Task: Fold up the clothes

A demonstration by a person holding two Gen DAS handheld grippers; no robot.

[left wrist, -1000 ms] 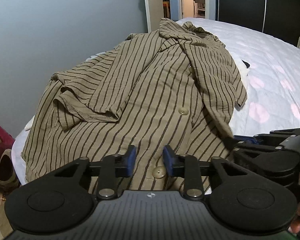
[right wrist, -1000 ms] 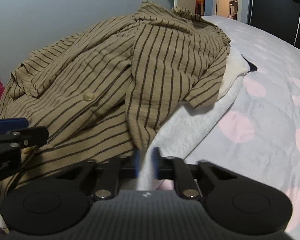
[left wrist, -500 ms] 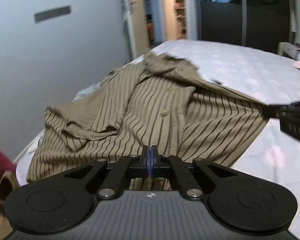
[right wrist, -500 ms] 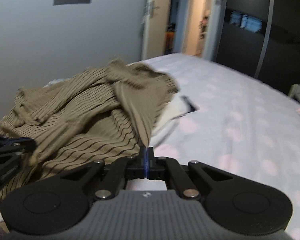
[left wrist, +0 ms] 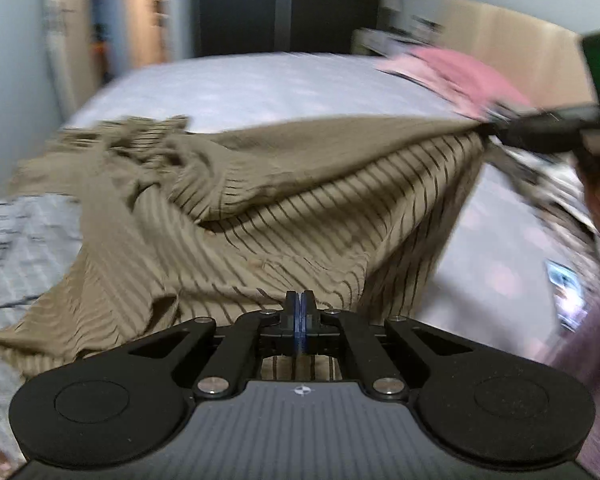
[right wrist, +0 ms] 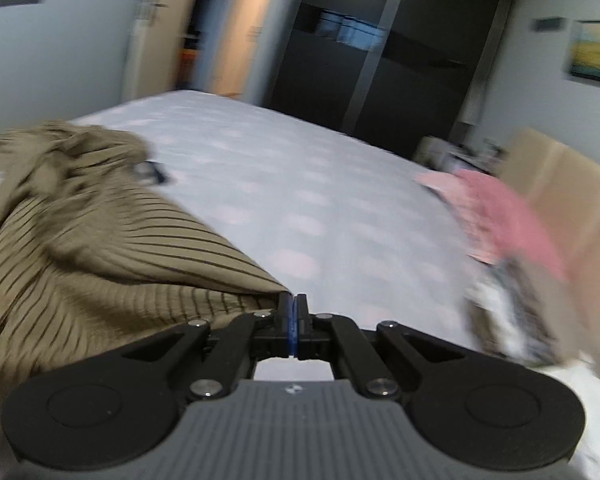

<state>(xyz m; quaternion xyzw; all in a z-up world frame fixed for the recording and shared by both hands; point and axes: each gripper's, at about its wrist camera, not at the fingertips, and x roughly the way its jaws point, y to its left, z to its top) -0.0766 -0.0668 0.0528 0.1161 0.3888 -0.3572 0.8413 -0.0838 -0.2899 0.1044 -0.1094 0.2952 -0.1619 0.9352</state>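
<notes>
Bed [right wrist: 300, 184] centre seemingly bare; pink garment [right wrist: 512, 216] blocks right.

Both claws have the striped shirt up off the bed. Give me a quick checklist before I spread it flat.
1. Left claw shut on the striped shirt: ok.
2. Right claw shut on the shirt's edge: ok.
3. Edge between the claws taut: ok.
4. Far end clear of the bed: not ok, it lies bunched there.
5. Landing area free: not ok, pink garment lies at the right.
6. Sleeves untangled: cannot tell, blurred.
</notes>
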